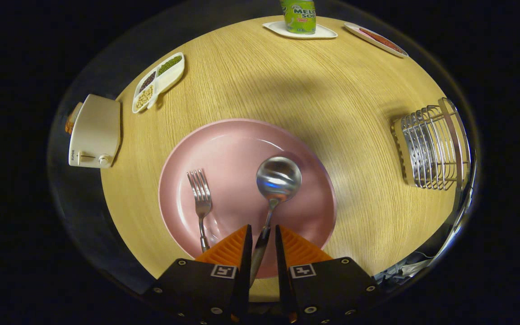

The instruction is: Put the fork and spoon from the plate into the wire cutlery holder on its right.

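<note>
Right now the jaws (263, 241) are standing a little apart, straddling the handle of the shiny metal spoon (276, 185) — the handle is running down the gap between them, and I cannot tell whether either side is actually pressing on it yet. The spoon's bowl is lying just ahead of the jaws on the round pink plate (224, 140), and the metal fork (200, 203) is lying beside it on the same plate, its tines pointing away from the jaws. The wire cutlery holder (429, 149) is standing on the pale wooden bench (332, 90), well apart from the plate on its right side.

By my reading, the spoon pickup is the step in hand — neither utensil is in the holder. The next move is calling for the jaws to be closing firmly on the thin handle, then lifting and carrying rightward to tip the spoon in; the slim, slick handle could be slipping or swivelling in a loose grip.
</note>
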